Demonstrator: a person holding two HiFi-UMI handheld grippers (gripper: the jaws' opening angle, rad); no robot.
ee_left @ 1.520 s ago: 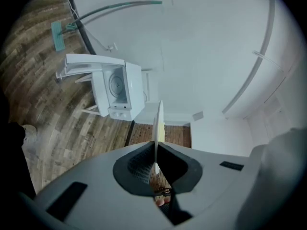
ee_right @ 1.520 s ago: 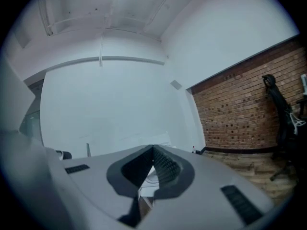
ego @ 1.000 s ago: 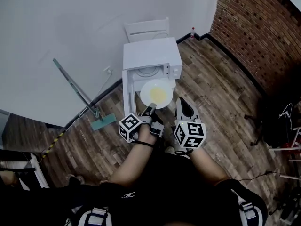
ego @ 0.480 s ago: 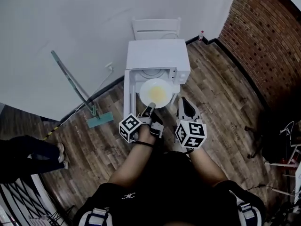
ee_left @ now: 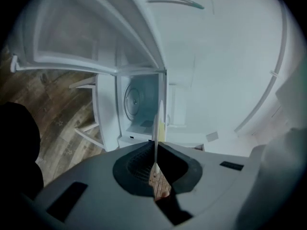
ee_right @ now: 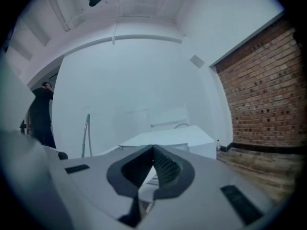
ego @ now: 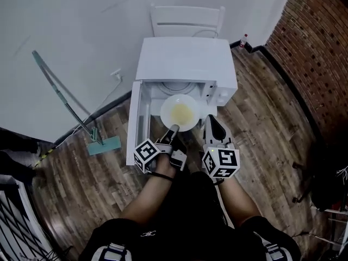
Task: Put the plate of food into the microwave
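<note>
A white plate [ego: 180, 112] with yellow food hangs level at the mouth of the white microwave [ego: 185, 58]. The microwave's door [ego: 137, 125] is swung open to the left. My left gripper [ego: 173, 129] is shut on the plate's near rim. In the left gripper view the plate [ee_left: 157, 128] shows edge-on between the pads of that gripper [ee_left: 155, 163], with the cavity and turntable [ee_left: 136, 98] straight ahead. My right gripper [ego: 211, 122] hovers just right of the plate, shut with nothing in it. In its own view the right gripper [ee_right: 153, 153] points over the microwave top [ee_right: 168, 137].
A mop [ego: 103, 143] leans on the wall left of the door. A white chair [ego: 187, 16] stands behind the microwave. A brick wall [ego: 321, 42] runs along the right, with a small bottle [ego: 243, 40] at its foot. A person [ee_right: 42, 114] stands far left.
The microwave has grown larger and nearer in the head view. Both grippers and the plate have moved forward to its opening. The grip on the plate is unchanged.
</note>
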